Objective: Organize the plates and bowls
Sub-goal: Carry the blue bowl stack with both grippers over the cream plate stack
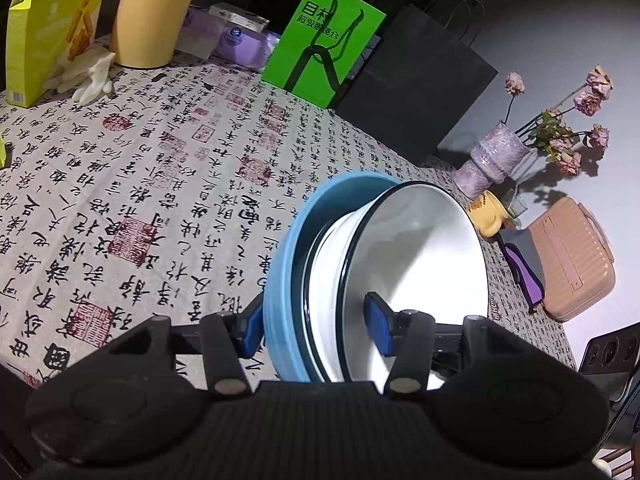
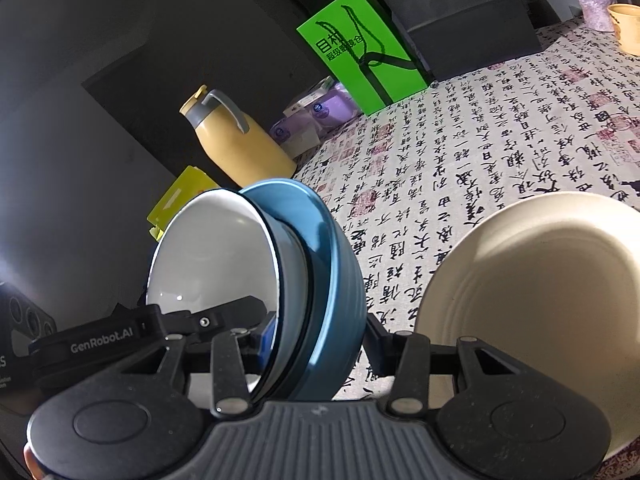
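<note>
Both grippers clamp one nested stack above the tablecloth (image 1: 160, 160): the left gripper (image 1: 316, 328) and right gripper (image 2: 316, 340) each pinch the blue bowl (image 1: 280, 280) and white bowl (image 1: 420, 240) rims together. A cream plate (image 2: 540, 280) sits near right; open cloth lies beyond.

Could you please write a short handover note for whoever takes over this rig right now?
Left gripper: shut on one side of the nested stack, with one pad outside the blue bowl and the other inside the white bowl.
Right gripper: shut on the opposite side of the same stack.
The stack is tilted above the tablecloth.
A cream plate lies to the right in the right wrist view, apart from the stack.
Done: two bowls nested.
Left: set the stack down; the plate probably needs placing too.
</note>
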Demonstrator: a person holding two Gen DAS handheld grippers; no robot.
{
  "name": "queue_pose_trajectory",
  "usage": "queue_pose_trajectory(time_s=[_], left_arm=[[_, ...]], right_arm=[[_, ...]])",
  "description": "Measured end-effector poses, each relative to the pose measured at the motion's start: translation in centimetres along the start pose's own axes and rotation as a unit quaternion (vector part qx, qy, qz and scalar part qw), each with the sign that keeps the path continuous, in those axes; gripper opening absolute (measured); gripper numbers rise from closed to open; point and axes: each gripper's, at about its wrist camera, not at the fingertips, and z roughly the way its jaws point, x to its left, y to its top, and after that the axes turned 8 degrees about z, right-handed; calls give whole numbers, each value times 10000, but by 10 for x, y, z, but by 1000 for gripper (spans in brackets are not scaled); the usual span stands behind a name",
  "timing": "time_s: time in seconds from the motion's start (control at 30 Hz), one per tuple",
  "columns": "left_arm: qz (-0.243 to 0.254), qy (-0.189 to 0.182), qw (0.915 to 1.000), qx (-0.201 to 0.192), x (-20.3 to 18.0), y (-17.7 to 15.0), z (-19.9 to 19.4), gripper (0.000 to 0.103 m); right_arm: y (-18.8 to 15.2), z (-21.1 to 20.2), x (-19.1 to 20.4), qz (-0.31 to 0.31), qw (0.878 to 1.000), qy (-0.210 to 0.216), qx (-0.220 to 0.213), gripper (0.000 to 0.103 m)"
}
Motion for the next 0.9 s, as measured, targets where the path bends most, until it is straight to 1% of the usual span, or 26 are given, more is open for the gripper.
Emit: queue_pose_trajectory(time_s=[0.57, 0.9], left_arm=[[211, -187, 9995, 141, -31, -5, 19, 52], [334, -234, 9988, 262, -48, -7, 32, 52]], right_arm=[[-1, -31, -25, 199, 9994, -122, -253, 43], [0, -42, -41, 337, 9987, -171, -347, 43]])
